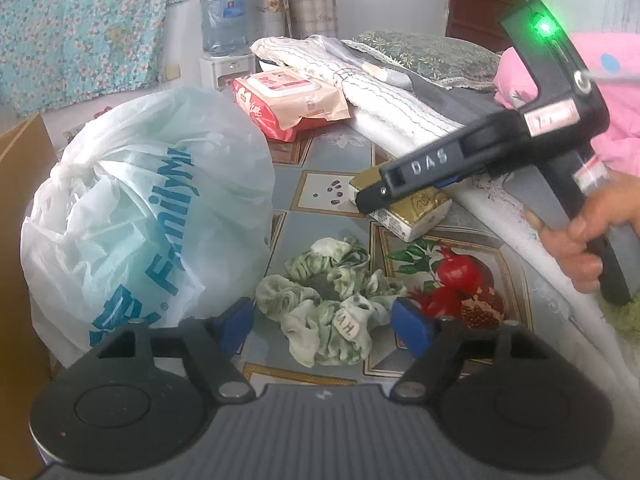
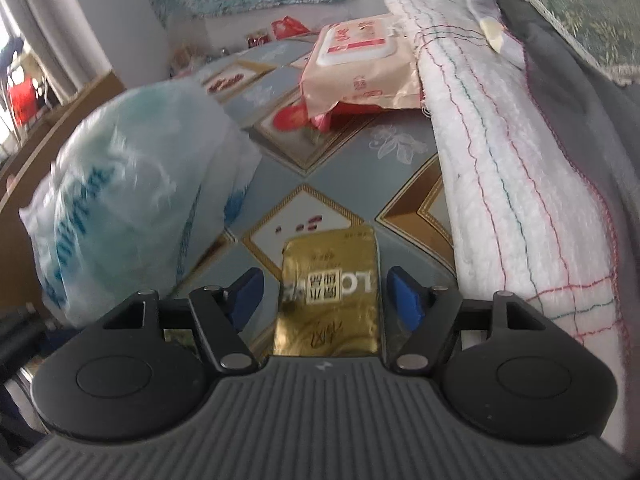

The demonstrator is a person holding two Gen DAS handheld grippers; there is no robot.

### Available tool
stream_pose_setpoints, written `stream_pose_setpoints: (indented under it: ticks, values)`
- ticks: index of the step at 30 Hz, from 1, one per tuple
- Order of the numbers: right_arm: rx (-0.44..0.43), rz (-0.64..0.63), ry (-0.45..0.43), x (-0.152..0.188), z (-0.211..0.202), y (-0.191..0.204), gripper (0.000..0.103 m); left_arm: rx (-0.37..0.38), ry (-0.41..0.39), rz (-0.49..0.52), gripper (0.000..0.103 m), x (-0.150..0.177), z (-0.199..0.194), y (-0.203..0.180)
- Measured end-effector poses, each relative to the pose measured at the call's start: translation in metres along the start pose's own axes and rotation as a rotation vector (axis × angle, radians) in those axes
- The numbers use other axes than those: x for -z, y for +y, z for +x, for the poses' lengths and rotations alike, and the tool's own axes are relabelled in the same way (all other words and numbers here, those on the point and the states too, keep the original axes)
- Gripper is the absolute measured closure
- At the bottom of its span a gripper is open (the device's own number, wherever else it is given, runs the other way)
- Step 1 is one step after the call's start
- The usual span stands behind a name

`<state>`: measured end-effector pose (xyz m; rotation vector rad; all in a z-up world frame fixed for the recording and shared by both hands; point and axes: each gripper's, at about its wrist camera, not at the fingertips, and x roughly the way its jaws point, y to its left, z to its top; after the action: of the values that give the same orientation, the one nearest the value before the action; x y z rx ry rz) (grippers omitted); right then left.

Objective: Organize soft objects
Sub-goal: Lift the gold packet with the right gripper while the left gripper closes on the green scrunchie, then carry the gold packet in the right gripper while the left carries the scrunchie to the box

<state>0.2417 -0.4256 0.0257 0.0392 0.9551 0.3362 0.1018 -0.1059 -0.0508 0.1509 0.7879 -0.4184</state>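
Note:
A green-and-white fabric scrunchie (image 1: 332, 304) lies on the patterned tablecloth (image 1: 332, 148), between the blue pads of my left gripper (image 1: 324, 326). The jaws stand open, with neither pad pressing on it. A gold pack of tissues (image 2: 328, 280) lies flat between the fingers of my right gripper (image 2: 326, 298), which is open with a gap on each side. In the left wrist view the right gripper (image 1: 372, 196) reaches down over the same gold pack (image 1: 416, 216), held by a hand (image 1: 592, 232).
A knotted white plastic bag (image 1: 140, 208) bulges at the left, close to the left finger. A pink pack of wet wipes (image 1: 288, 100) lies farther back, against a folded white towel (image 2: 512, 160). Pink cloth (image 1: 616, 80) and a green pillow (image 1: 432, 52) sit at the right.

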Motion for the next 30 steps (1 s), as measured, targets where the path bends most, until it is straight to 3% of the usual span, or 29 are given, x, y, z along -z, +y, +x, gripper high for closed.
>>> stream_pose_setpoints:
  ticks: [2,5,11,13,22,30]
  values:
    - [0.013,-0.02,-0.005,0.002,0.0,0.002,0.036,-0.004,0.007,0.007,0.023,-0.001,0.003,-0.002]
    - [0.046,-0.05,-0.02,0.005,-0.002,0.005,0.05,-0.018,0.003,0.016,0.018,-0.003,0.007,-0.006]
    - [-0.019,0.039,-0.074,0.009,-0.008,-0.01,0.052,-0.06,0.035,0.041,0.019,-0.003,0.021,-0.013]
    - [-0.065,0.087,-0.084,0.009,-0.009,-0.018,0.052,-0.074,0.044,0.046,0.031,-0.002,0.025,-0.014]
    - [-0.261,0.243,-0.105,0.017,-0.005,-0.041,0.052,-0.079,0.038,0.03,0.063,-0.002,0.027,-0.016]
    - [-0.407,0.34,-0.13,0.018,-0.009,-0.053,0.052,-0.075,0.012,0.002,0.069,-0.004,0.018,-0.016]
